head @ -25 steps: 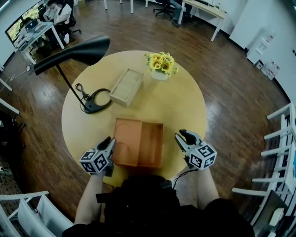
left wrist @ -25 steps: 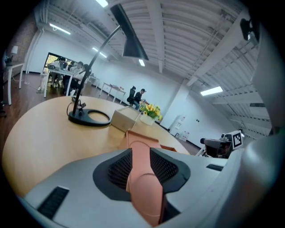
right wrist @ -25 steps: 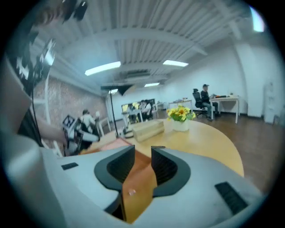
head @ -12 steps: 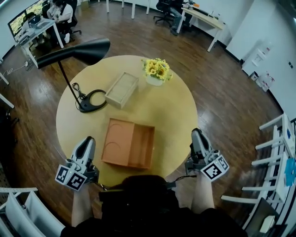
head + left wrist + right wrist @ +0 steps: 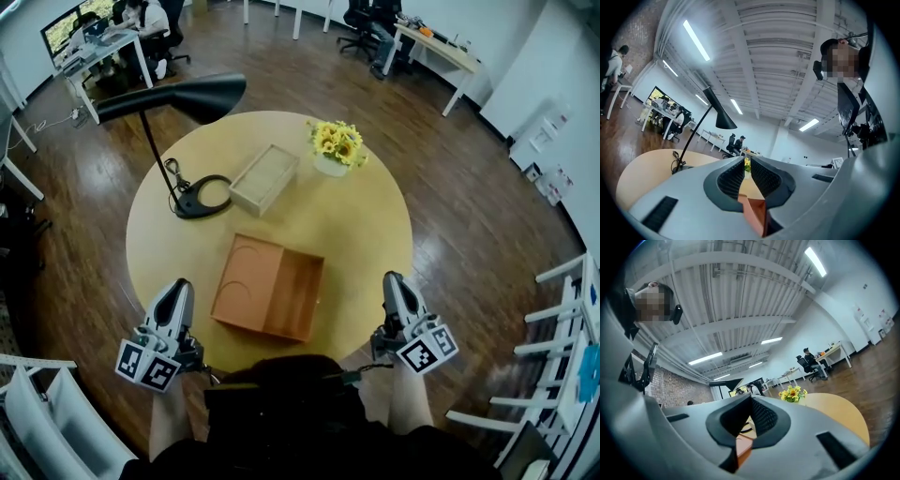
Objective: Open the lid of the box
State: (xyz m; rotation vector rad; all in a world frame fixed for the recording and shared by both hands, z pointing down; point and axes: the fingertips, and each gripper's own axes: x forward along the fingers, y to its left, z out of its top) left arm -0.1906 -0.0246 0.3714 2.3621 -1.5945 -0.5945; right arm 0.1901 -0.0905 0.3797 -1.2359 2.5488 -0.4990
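The orange box (image 5: pixel 294 298) is lying open at the near side of the round table (image 5: pixel 361 220), its lid (image 5: pixel 246 279) lying flat on the left. The left gripper (image 5: pixel 177 289) is hovering left of the box, jaws pressed together on nothing; the right gripper (image 5: pixel 392 279) is hovering to its right, jaws also pressed together and empty; both are staying clear of the box.

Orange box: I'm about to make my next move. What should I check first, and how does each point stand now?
1. Lid open: ok. The orange box lies spread flat, both halves facing up.
2. Left gripper empty: ok. Jaws together, nothing between them.
3. Right gripper empty: ok. Jaws together, nothing held.
4. Grippers off the box: ok. Both sit at the table's near edge, apart from it.
5. Neighbours clear: ok. Lamp, wooden box and flowers stand beyond it.
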